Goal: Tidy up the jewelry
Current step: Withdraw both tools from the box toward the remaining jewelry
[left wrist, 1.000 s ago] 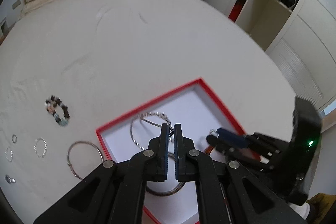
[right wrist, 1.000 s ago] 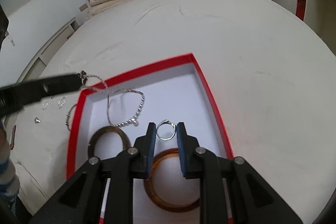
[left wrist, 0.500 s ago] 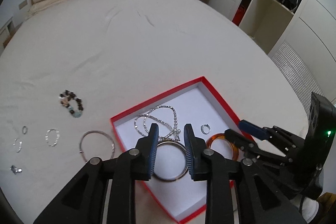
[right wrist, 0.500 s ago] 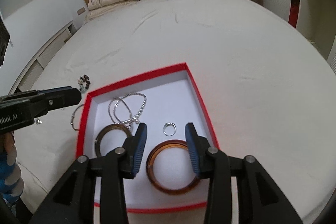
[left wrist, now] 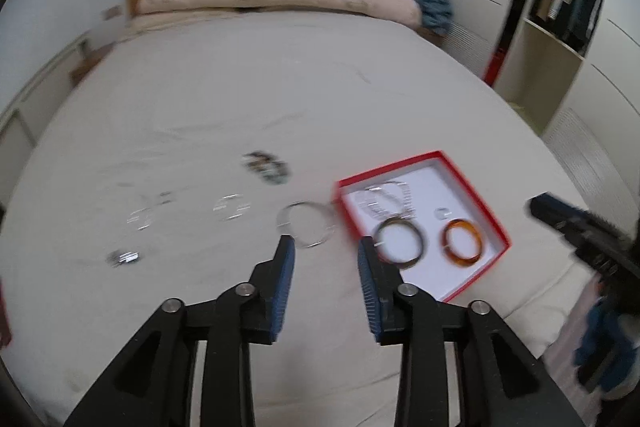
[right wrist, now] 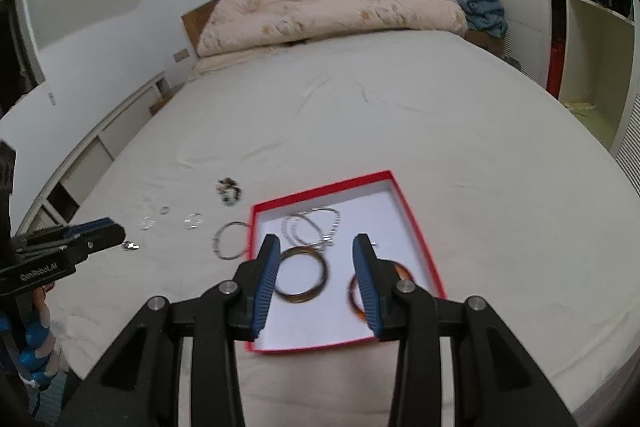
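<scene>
Red-rimmed box (right wrist: 416, 227) now holds chain (right wrist: 316, 225) and ring; we've lifted both claws clear, left claw (left wrist: 326, 259) opening, right claw (right wrist: 314, 257) spread, both empty. Loose hoop (left wrist: 306, 229) on bed next.

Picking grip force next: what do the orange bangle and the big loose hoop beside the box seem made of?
Orange bangle: probably resin or plastic, glossy, mottled amber and translucent-looking. Big hoop on the bed: thin silvery metal wire by its bright glint, though motion blur leaves that uncertain.
</scene>
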{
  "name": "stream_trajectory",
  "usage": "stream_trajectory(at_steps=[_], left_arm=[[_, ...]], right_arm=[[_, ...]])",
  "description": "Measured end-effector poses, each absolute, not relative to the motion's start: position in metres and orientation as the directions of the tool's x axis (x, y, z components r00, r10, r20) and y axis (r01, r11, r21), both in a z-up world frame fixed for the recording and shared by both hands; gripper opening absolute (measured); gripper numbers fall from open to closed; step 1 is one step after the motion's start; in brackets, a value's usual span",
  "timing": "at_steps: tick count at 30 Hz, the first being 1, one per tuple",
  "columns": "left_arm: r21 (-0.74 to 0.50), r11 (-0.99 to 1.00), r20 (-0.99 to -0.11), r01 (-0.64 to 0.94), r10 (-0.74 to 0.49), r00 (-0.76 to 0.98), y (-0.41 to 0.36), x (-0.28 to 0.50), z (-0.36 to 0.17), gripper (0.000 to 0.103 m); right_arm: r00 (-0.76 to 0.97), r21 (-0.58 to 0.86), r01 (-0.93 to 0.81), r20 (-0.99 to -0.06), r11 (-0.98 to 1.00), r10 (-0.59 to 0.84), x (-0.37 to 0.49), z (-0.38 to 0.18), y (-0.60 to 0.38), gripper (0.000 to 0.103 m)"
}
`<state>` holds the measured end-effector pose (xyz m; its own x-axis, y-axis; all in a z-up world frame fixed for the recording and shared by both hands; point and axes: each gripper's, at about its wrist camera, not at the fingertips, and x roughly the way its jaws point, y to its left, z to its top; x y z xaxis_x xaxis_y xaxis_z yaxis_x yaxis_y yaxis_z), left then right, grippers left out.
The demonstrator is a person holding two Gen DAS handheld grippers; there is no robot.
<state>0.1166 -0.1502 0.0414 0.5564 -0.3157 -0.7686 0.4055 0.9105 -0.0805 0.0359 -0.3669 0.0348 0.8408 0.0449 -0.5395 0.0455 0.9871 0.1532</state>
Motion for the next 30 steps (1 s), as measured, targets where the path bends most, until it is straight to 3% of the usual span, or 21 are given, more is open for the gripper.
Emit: stream_trajectory(at_steps=[11,22,30], left_arm=[[-0.066,0.982,-0.741,0.179,-0.168,0.650,0.001,0.062,0.051,0.046],[-0.116,0.993,-0.690,0.031,-0.103,0.716,0.074,0.024,0.058,0.051],[-0.125,0.991,-0.702,-0.040,-0.060,0.710,0.107,0.034,0.050,0.052]], right_arm=[[0.863,0.109,-0.083,-0.490,0.991,0.126,-0.006,0.065,-0.289,0.036],[0.861,0.084,-0.178,-0.469,0.980,0.196,-0.033,0.077,-0.236,0.036],[0.849,0.063,-0.216,-0.480,0.974,0.219,-0.031,0.076,-0.214,0.036]])
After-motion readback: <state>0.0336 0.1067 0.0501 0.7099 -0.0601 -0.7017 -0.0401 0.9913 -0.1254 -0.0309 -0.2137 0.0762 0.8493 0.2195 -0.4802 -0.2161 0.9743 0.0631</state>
